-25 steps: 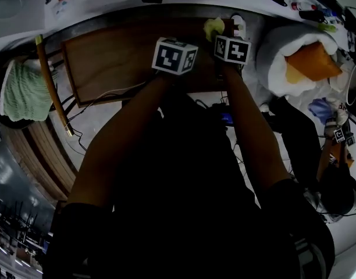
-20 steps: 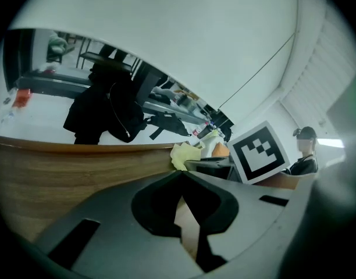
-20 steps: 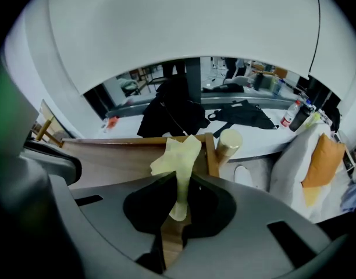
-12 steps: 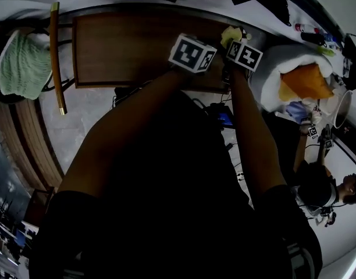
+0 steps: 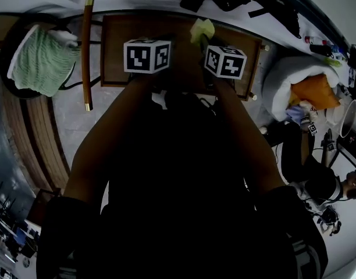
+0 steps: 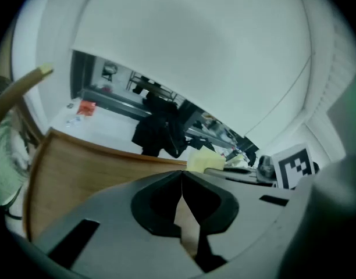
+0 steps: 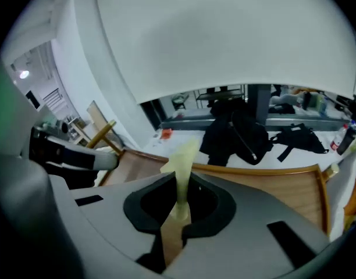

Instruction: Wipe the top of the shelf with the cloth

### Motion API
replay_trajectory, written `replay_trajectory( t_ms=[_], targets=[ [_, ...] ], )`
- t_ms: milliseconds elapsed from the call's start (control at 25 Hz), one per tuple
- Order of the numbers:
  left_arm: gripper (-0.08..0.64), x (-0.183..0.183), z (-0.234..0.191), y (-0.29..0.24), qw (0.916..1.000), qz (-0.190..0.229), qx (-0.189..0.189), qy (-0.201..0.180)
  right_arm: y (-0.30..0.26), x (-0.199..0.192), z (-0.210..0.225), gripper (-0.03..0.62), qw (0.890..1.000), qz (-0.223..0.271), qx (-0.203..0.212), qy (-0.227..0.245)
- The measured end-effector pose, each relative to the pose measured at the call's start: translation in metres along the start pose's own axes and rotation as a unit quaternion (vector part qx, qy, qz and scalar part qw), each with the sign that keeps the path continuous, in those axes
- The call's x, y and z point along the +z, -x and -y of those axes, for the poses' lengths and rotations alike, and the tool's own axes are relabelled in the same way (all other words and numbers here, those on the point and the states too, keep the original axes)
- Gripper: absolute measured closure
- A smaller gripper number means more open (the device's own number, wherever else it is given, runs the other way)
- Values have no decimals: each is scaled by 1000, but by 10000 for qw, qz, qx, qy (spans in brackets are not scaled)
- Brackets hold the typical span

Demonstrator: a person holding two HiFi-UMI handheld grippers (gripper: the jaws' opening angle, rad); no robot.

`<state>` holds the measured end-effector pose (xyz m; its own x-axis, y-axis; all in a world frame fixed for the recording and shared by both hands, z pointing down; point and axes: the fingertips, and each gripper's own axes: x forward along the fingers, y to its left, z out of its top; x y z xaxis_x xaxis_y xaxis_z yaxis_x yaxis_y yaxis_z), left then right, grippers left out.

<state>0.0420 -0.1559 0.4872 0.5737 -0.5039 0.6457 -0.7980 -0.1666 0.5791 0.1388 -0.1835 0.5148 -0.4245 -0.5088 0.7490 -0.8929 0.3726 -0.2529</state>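
The shelf top (image 5: 117, 51) is a brown wooden board running across the top of the head view. A pale yellow cloth (image 5: 201, 29) sticks up over its middle, pinched in my right gripper (image 5: 212, 42), which is shut on it. In the right gripper view the cloth (image 7: 181, 161) rises as a thin fold from between the jaws of the right gripper (image 7: 181, 185), above the wood (image 7: 277, 185). My left gripper (image 5: 146, 55) hovers over the board's left half. Its jaws meet with nothing between them in the left gripper view (image 6: 181, 176), where the cloth (image 6: 204, 161) shows just to the right.
A green knitted cloth (image 5: 41, 60) lies on a round seat at the left, beside a wooden pole (image 5: 86, 51). A white cushion with an orange one (image 5: 306, 80) sits off the shelf's right end. Black bags (image 7: 236, 133) lie on the white surface behind. A person (image 5: 323, 182) is at lower right.
Both grippers have moved left along the shelf top. The cloth has gone from near the right end to about the middle, still pinched in the right gripper.
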Motion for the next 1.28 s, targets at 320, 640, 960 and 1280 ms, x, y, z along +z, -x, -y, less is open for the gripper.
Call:
replay_trajectory(
  t_ms=[320,640,960,1280],
  targets=[
    [549,29,-115,102,9954,120,918,229,-69,-13,-146,551,9957,-338,862,35],
    [549,41,-172,153,9954,46,920,270,-140,-7,-242,551,9908,-413,1290,82],
    [549,33,-190,161,9965,-71,752,367,-184,-23,-283,551,9888,-660,1280,386],
    [549,23,-187,159,9968,-208,750,159,-193,-31,-280,551,9896,-679,1147,537]
  ],
)
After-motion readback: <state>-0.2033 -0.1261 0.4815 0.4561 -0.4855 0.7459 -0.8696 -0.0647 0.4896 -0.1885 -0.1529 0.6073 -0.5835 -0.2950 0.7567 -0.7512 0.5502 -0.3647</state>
